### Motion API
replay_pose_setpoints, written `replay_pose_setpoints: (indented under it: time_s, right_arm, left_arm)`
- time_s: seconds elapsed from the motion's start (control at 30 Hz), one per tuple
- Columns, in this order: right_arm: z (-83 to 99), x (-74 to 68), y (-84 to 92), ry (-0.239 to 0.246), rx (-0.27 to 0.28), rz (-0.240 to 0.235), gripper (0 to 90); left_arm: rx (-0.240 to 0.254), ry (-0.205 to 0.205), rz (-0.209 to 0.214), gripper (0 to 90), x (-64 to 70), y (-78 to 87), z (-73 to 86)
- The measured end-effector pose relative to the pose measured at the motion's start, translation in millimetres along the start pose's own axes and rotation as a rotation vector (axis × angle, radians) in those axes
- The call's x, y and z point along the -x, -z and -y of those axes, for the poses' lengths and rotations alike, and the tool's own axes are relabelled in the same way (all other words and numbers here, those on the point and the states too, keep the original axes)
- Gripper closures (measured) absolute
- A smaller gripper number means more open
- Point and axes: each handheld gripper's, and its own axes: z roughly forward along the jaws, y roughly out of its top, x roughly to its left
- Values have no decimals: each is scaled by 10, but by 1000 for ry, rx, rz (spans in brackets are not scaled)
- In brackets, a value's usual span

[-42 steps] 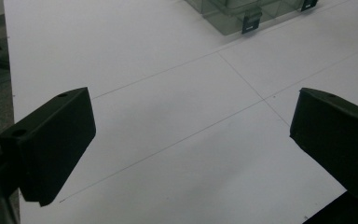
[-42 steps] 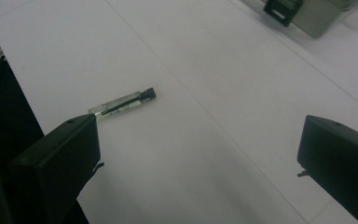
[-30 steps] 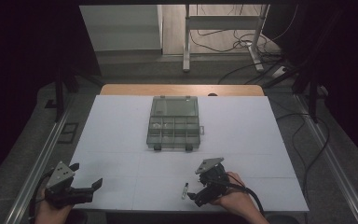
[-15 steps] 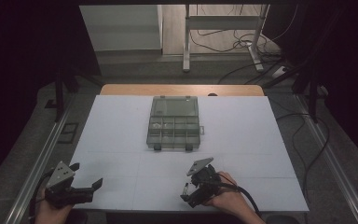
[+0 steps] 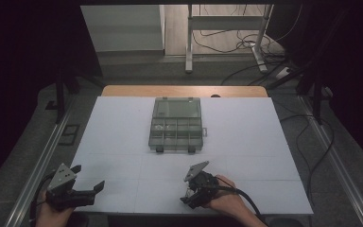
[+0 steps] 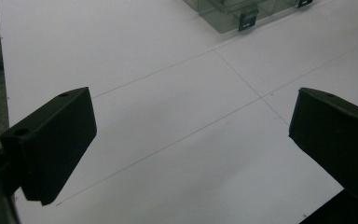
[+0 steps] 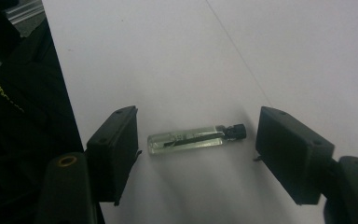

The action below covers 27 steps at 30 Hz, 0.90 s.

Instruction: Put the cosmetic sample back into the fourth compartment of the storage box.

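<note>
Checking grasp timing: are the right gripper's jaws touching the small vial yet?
Apart. The right gripper view shows white table between each closing jaw and the vial.

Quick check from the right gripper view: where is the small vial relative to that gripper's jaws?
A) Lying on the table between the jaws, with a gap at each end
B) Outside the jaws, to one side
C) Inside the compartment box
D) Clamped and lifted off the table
A: the vial lies flat on the white table between the right gripper jaws, which have just been closing; gaps remain at both ends.

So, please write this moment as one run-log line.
right gripper: fingers closing around vial, no contact | left gripper: open, idle | organizer box: closed
</note>
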Motion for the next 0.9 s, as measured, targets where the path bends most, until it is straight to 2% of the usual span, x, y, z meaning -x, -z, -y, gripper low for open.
replay_pose_setpoints:
  time_s: [0.33, 0.9]
  right_arm:
    - [-11, 5, -46, 34, -9, 16, 387]
    - [-11, -2, -43, 32, -11, 19, 392]
  left_arm:
    - [1, 0, 3, 14, -2, -2, -1]
    - [0, -2, 2, 14, -2, -1, -1]
